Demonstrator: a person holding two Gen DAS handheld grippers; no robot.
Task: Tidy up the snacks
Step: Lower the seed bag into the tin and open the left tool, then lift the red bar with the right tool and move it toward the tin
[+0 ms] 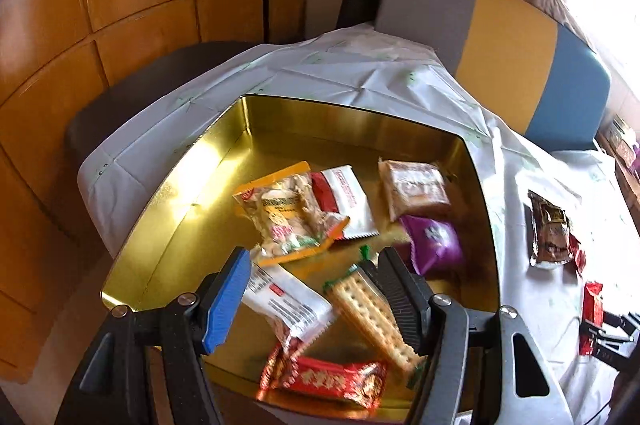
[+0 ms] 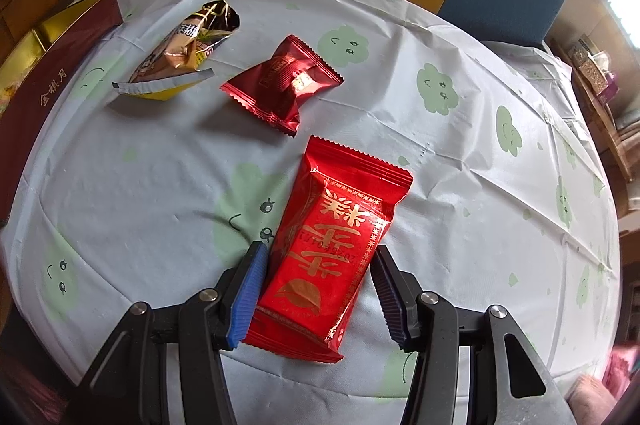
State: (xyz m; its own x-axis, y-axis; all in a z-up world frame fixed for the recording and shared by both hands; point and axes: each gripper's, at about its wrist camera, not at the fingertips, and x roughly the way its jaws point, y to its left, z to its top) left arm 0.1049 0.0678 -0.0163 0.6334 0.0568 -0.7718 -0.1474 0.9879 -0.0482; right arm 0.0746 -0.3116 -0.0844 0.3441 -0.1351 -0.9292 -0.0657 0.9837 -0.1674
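A gold tin (image 1: 224, 129) on the table holds several snacks: a nut bag (image 1: 286, 215), a purple packet (image 1: 436, 239), a brown packet (image 1: 416, 187), a cracker pack (image 1: 374, 309), a white packet (image 1: 288, 301) and a red bar (image 1: 332, 379). My left gripper (image 1: 316, 297) hangs open above the tin; the cracker pack leans against its right finger. My right gripper (image 2: 320, 293) is open around a red packet with gold characters (image 2: 332, 253) that lies on the tablecloth. A dark red packet (image 2: 286, 81) and a brown-gold packet (image 2: 182, 53) lie beyond it.
The tin's maroon outer wall (image 2: 52, 81) stands at the left of the right wrist view. A brown packet (image 1: 550, 229) and red packets (image 1: 592, 305) lie on the cloth right of the tin. A grey, yellow and blue chair back (image 1: 504, 65) stands behind the table.
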